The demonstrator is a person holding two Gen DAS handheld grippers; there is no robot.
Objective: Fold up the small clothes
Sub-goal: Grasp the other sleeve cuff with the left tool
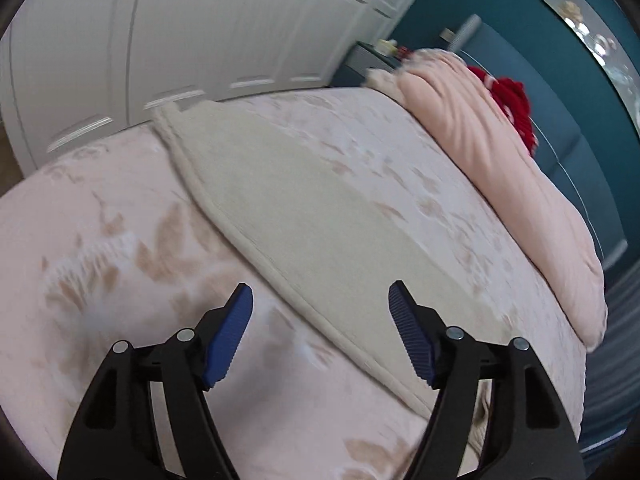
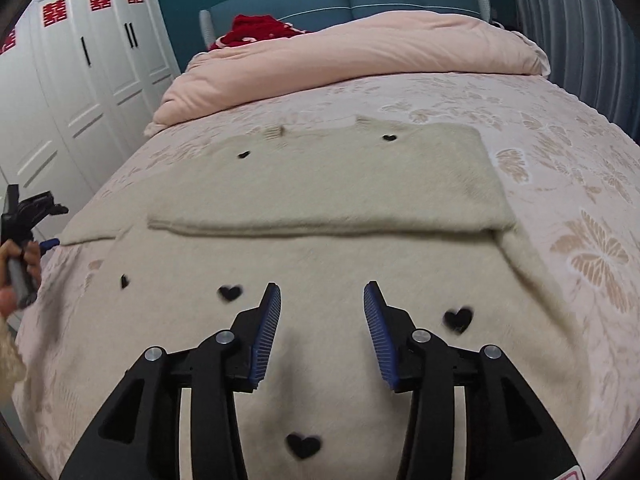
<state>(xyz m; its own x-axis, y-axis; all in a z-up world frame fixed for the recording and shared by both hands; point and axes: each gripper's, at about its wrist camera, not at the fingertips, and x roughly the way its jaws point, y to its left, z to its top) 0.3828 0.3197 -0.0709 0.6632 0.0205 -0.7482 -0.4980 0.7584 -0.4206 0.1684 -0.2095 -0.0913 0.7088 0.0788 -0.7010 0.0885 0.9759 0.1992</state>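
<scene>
1. The bed (image 2: pixel 560 128) carries everything: floral pink cover, a pink duvet (image 2: pixel 340 60) bunched at the headboard end, something red (image 2: pixel 248 34) behind it (too blurred to name).
2. The cream sweater (image 2: pixel 320 264) with black hearts lies flat mid-bed. One part is already folded over on top, its edge running across the right wrist view. In the left wrist view you see only its plain side and hemmed edge (image 1: pixel 304 216).
3. Your right gripper (image 2: pixel 322 294) hovers over the near part of the sweater, jaws spread, holding nothing. I can't tell whether the tips touch the knit.
4. Your left gripper (image 1: pixel 320 296) sits at the sweater's left edge, jaws spread wide and empty, straddling the hem line.
5. Risks, my read:
   - Pinch too deep and you grab the bed cover with the knit, since both are soft and pale; the whole fold drags.
   - Lift one side alone and the folded-over part likely slides off.
   - The fuzzy knit may slip from ribbed pads on a shallow bite.
6. Containers: none in view, so nothing to report inside any.
</scene>
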